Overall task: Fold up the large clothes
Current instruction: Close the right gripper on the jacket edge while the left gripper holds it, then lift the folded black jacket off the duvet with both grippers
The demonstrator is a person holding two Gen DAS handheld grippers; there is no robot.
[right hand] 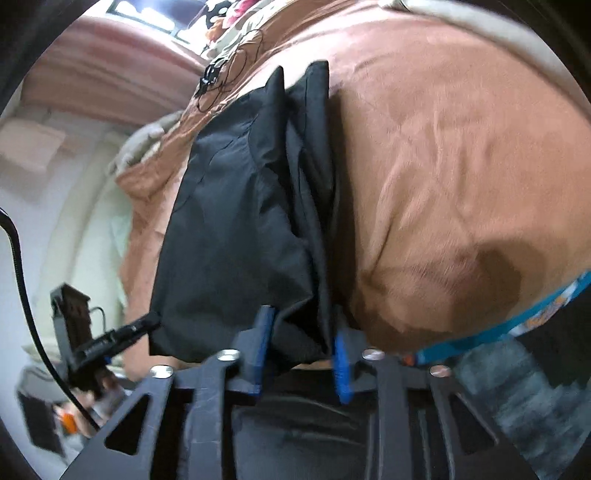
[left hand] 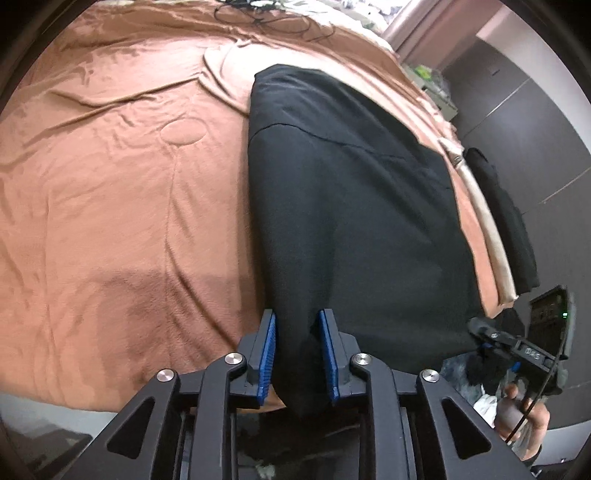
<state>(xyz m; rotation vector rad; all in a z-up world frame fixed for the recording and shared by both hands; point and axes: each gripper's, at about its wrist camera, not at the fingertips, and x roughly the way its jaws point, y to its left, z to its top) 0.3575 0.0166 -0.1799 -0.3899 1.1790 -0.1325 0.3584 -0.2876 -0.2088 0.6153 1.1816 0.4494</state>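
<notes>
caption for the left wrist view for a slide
Left gripper pinching the near edge of a black garment spread on a brown bedspread.

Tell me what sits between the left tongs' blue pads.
A bunched corner of the black garment fills the gap between the left tongs, seen in the left wrist view.

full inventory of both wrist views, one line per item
garment: 1, black, laid lengthwise on the bed, near end between both grippers' fingers
bedspread: 1, rust-brown, covering the bed
cable: 1 tangle, black, far end of the bed
dark cloth: 1, black, hanging at the bed's right edge
curtain: 1, pink, far wall
left gripper: 1, black with blue pads, closed on the garment's near end
right gripper: 1, black with blue pads, gripping the bunched near end
</notes>
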